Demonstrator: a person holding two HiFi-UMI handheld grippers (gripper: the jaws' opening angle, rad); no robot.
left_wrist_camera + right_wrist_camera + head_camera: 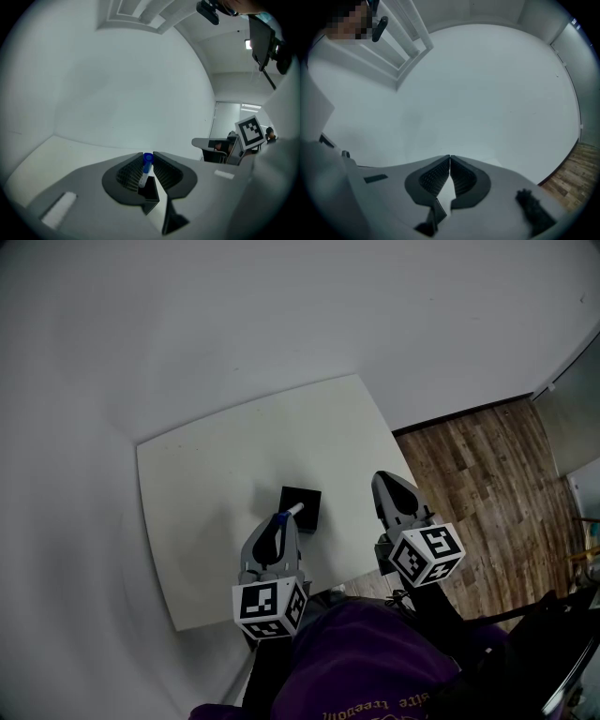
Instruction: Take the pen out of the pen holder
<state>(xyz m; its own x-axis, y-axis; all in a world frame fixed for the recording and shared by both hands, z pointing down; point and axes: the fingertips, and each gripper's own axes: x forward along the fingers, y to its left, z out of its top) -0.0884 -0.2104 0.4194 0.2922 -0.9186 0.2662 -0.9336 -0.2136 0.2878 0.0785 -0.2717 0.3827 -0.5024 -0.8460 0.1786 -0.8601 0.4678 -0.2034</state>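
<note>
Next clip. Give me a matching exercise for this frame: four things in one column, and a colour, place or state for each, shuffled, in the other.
Column one:
1. pen
2. pen holder
3. right hand-held gripper
4. floor

Column two:
A. wood planks
B. jaws together, nothing between them
C. black, standing on the white table
D. blue cap, clamped by the left hand-held gripper

Pairs: 1-D, 2-C, 3-B, 4-A

1. white table [216, 521], bare matte top, pushed up to a plain pale grey wall [234, 315].
2. floor [487, 474] to the table's right: brown wood planks.
3. dark skirting strip [459, 416] runs where wall meets floor.
4. ceiling light [247, 44] lit, in the left gripper view; lighting otherwise dim, even.
</note>
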